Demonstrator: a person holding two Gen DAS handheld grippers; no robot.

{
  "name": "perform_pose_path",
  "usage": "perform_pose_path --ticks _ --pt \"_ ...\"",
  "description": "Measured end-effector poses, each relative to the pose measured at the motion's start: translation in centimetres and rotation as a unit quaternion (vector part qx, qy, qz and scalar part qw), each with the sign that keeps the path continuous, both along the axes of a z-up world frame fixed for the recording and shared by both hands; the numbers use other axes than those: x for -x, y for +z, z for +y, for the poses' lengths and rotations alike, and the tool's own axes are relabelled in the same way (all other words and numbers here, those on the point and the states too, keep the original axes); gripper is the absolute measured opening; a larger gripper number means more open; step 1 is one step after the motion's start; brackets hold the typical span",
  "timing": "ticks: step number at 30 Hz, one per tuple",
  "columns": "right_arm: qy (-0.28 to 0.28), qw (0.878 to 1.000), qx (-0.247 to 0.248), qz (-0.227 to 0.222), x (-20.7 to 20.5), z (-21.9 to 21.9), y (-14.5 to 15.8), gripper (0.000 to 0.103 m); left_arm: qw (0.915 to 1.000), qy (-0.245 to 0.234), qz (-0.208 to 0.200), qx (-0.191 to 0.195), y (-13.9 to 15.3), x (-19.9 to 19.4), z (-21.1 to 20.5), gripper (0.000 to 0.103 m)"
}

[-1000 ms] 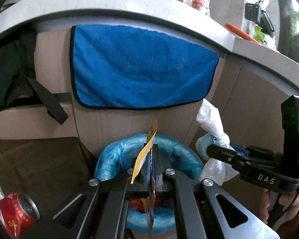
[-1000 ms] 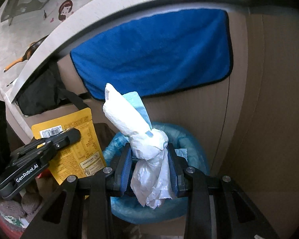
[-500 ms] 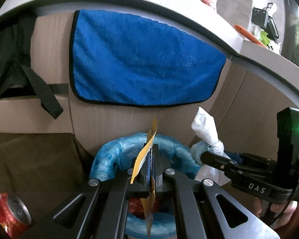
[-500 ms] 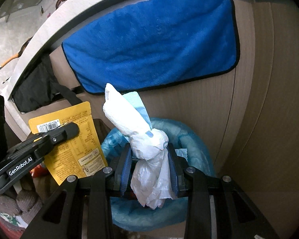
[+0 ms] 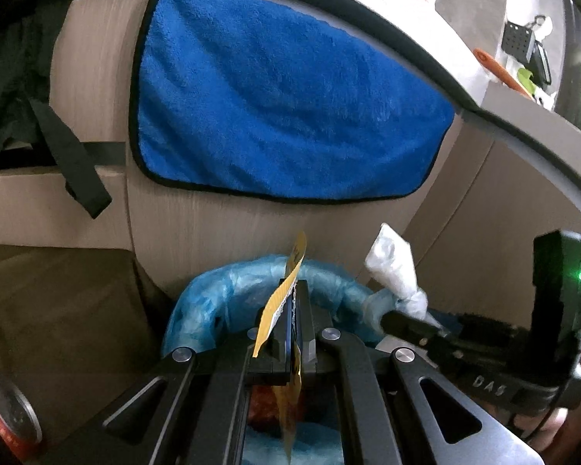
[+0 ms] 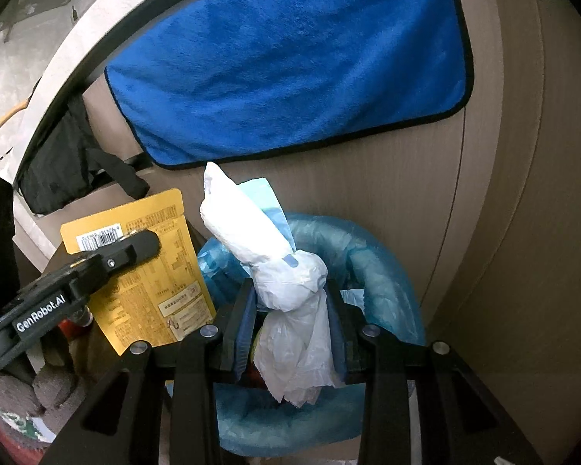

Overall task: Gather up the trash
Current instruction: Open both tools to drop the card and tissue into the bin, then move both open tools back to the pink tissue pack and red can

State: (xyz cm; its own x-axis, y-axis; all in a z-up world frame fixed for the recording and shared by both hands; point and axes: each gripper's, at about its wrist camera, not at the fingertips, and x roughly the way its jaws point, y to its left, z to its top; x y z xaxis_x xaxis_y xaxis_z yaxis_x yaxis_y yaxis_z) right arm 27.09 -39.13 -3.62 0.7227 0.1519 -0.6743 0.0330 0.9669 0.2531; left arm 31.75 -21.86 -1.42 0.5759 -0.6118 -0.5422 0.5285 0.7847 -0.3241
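The left gripper [image 5: 290,333] has its jaws clamped on a yellow pouch [image 6: 151,271] above the blue-lined bin [image 6: 383,283]. The right gripper [image 6: 290,321] clamps a knotted white bag [image 6: 290,286] there. Only the left view shows a red can [image 5: 7,418].

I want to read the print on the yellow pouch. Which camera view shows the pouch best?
The right wrist view: there the yellow pouch turns its flat printed face, with barcode and text, to the camera, held by the left gripper. The left wrist view shows only its thin edge between the fingers.
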Motion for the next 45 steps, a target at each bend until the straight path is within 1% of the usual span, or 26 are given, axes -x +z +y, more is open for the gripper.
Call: perform_pose_path --ticks 4,8,10,11,12,13,14,15,19,22,25,26,29,31,32,33,34,37,38,40,41,44,45 --pt "-0.001 1.000 -0.002 0.000 -0.4 -0.2 -0.2 0.031 0.9999 -0.002 -0.002 0.011 0.2 -0.4 -0.3 0.001" --pt "0.001 1.000 -0.004 0.004 -0.7 -0.3 -0.6 0.033 0.9998 -0.012 0.004 0.017 -0.5 -0.7 -0.4 0.001" --pt "0.003 1.000 -0.005 0.004 -0.6 -0.2 -0.8 0.034 0.9996 -0.015 0.014 0.019 -1.1 -0.9 -0.3 0.005" --pt "0.004 1.000 -0.004 0.002 -0.6 -0.1 -0.8 0.037 0.9993 -0.017 0.023 0.023 -1.5 -1.1 -0.3 0.012" --pt "0.006 1.000 -0.001 0.002 -0.6 0.1 -0.9 0.040 0.9988 -0.019 0.034 0.028 -1.7 -1.3 -0.1 0.031" --pt "0.008 1.000 0.000 0.001 -0.5 0.3 -0.9 0.045 0.9982 -0.020 0.045 0.034 -1.9 -1.5 0.2 0.044" --pt "0.008 1.000 0.002 -0.001 -0.5 0.4 -1.0 0.048 0.9979 -0.020 0.048 0.039 -1.9 -1.5 0.4 0.058" --pt "0.008 1.000 0.003 -0.002 -0.4 0.5 -1.0 0.048 0.9978 -0.017 0.049 0.041 -1.9 -1.5 0.7 0.059" --pt "0.002 1.000 0.001 -0.001 -0.3 0.6 -1.1 0.050 0.9991 -0.006 0.037 0.022 -1.4 -1.1 1.4 0.059" --pt "-0.002 1.000 -0.010 0.002 -0.1 0.5 -1.0 0.050 0.9989 -0.009 0.040 0.023 -1.1 -0.9 2.1 0.059" --pt "-0.009 1.000 -0.007 -0.003 0.3 0.7 -0.6 0.050 0.9967 -0.048 0.059 0.029 -0.7 -0.8 1.8 0.059" --pt "-0.011 1.000 -0.005 -0.005 0.5 0.7 -0.4 0.050 0.9959 -0.061 0.061 0.028 -0.4 -0.6 1.5 0.061" --pt "-0.025 1.000 0.007 -0.014 1.0 0.6 0.5 0.050 0.9963 -0.063 0.052 0.027 0.2 -0.4 1.3 0.061" --pt "-0.038 0.999 0.012 -0.019 1.5 0.2 1.1 0.050 0.9954 -0.064 0.063 0.034 0.3 -0.7 1.5 0.062" --pt "-0.042 0.999 0.013 -0.021 1.7 0.0 1.3 0.050 0.9948 -0.066 0.069 0.034 0.2 -0.8 1.4 0.065" --pt "-0.046 0.999 0.014 -0.022 1.9 -0.2 1.6 0.050 0.9942 -0.072 0.074 0.029 0.1 -0.9 1.2 0.069" --pt "-0.054 0.998 0.017 -0.024 2.2 -0.4 1.9 0.050 0.9926 -0.085 0.085 0.013 -0.2 -1.0 0.8 0.072" --pt "-0.069 0.997 0.020 -0.031 2.9 -1.1 2.8 0.050 0.9862 -0.114 0.119 -0.018 -1.8 -1.5 -0.3 0.073" --pt "-0.073 0.997 0.020 -0.034 3.1 -1.3 3.1 0.050 0.9836 -0.117 0.135 -0.025 -2.7 -1.6 -0.6 0.073" --pt "-0.080 0.996 0.018 -0.042 3.7 -1.7 3.6 0.050 0.9809 -0.115 0.151 -0.043 -4.0 -1.5 -0.9 0.073" --pt "-0.082 0.996 0.017 -0.043 3.8 -1.8 3.8 0.050 0.9801 -0.115 0.154 -0.049 -4.3 -1.5 -0.9 0.073" --pt "-0.085 0.995 0.018 -0.042 4.2 -2.1 3.9 0.050 0.9749 -0.127 0.162 -0.085 -5.8 -0.7 -1.2 0.073" --pt "-0.085 0.995 0.017 -0.041 4.2 -2.2 3.9 0.050 0.9746 -0.130 0.160 -0.088 -5.9 -0.4 -1.1 0.073"
